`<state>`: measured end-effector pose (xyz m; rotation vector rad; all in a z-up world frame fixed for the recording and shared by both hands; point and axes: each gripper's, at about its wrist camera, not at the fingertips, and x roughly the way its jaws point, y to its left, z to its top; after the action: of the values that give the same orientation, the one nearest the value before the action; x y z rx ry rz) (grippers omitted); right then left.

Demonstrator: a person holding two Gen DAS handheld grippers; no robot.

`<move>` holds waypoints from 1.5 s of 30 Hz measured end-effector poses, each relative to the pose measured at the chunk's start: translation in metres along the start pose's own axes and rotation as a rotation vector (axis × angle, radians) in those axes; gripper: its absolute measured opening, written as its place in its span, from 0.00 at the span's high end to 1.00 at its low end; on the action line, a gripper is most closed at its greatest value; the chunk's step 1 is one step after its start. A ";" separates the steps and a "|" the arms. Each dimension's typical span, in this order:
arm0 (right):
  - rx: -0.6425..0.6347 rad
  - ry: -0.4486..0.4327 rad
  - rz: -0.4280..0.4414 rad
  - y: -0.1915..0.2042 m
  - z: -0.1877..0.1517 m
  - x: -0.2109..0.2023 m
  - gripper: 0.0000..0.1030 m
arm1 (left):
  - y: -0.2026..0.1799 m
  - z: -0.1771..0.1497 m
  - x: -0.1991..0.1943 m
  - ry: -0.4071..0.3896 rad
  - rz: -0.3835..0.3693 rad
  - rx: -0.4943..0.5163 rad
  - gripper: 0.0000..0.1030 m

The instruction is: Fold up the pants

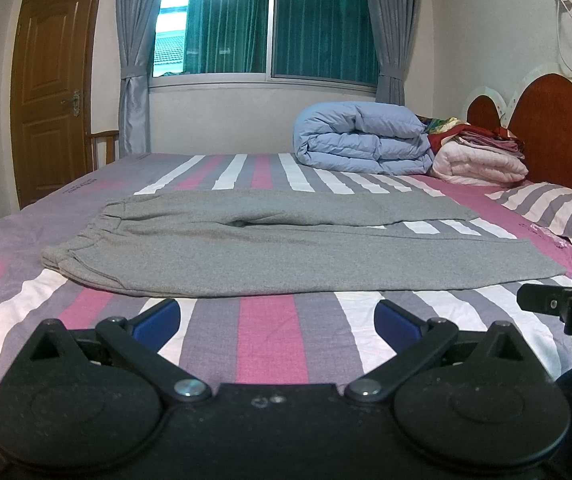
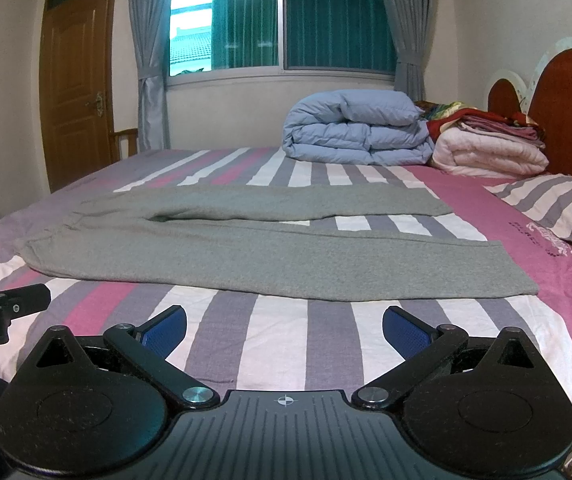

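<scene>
Pants, grey, lay flat and unfolded across the striped bed sheet, waistband toward the door side, the two legs spread apart toward the headboard. We noted a folded blue quilt at the far side of the bed, with a pink blanket just beside it, and a striped pillow near the headboard. Our left gripper hovered over the sheet short of the pants, jaws spread wide, nothing held. Our right gripper sat likewise, jaws wide apart and empty, near the closer leg
</scene>
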<state>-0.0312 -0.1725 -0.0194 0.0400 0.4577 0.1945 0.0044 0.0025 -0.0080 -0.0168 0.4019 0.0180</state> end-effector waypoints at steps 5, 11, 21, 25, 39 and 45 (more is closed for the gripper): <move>-0.001 0.001 0.000 0.001 0.002 -0.001 0.00 | 0.002 -0.002 0.000 0.001 0.000 0.001 0.06; 0.000 0.001 0.000 0.001 0.002 -0.002 0.00 | 0.002 -0.002 0.001 0.003 -0.001 0.001 0.06; 0.009 0.011 0.060 -0.008 0.009 0.016 0.00 | 0.051 -0.003 0.022 0.119 -0.085 -0.114 0.07; -0.034 -0.026 0.111 -0.007 0.030 0.037 0.00 | 0.102 0.012 0.041 0.118 -0.034 -0.122 0.25; -0.209 0.031 0.276 0.063 0.181 0.299 0.13 | 0.304 0.135 0.270 0.317 -0.038 0.005 0.31; -0.270 0.126 0.293 0.094 0.207 0.454 0.45 | 0.356 0.134 0.384 0.391 0.031 0.002 0.35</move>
<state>0.4429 0.0096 -0.0241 -0.1716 0.5474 0.5476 0.4031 0.3662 -0.0393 -0.0117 0.7932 0.0452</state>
